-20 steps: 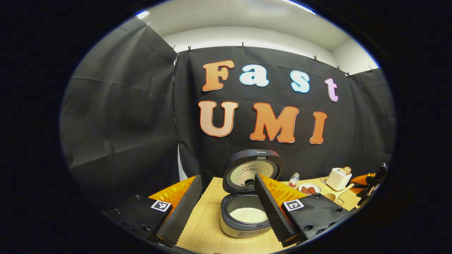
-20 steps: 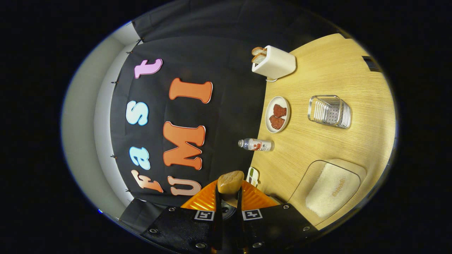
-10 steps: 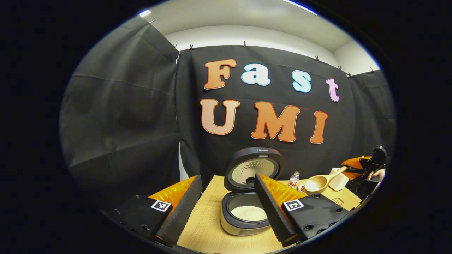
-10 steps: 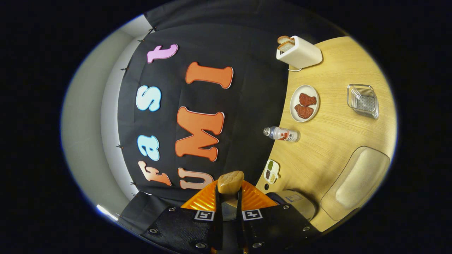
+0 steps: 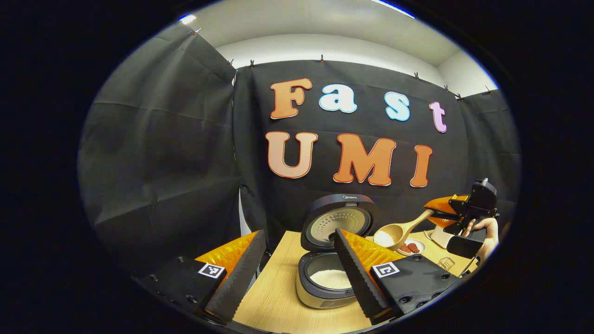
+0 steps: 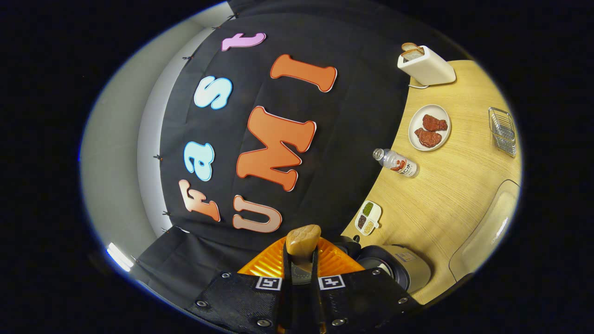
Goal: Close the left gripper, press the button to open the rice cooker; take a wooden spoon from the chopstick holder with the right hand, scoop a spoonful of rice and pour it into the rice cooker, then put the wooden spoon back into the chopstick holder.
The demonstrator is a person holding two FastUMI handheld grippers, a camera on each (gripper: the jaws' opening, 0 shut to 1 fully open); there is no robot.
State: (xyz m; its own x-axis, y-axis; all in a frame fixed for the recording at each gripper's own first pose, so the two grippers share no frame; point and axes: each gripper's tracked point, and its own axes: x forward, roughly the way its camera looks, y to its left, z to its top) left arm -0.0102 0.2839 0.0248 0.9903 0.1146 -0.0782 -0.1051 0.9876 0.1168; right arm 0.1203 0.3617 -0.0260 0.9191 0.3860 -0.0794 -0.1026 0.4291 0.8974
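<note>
Spoon (image 5: pixel 399 231) moved nearer 1 cooker (image 5: pixel 327 278) w/ rice.

Staged kitchen scene being presented inside recording booth: black cloth (image 5: pixel 158 153) being hung as walls by clips, wooden table (image 6: pixel 445 195) being laid with rice cooker (image 5: pixel 332 260), toaster (image 6: pixel 426 67), plate of meat (image 6: pixel 429 127), bottle (image 6: pixel 397 162).

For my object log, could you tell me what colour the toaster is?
The toaster is white or cream; the right gripper view shows it best.
</note>
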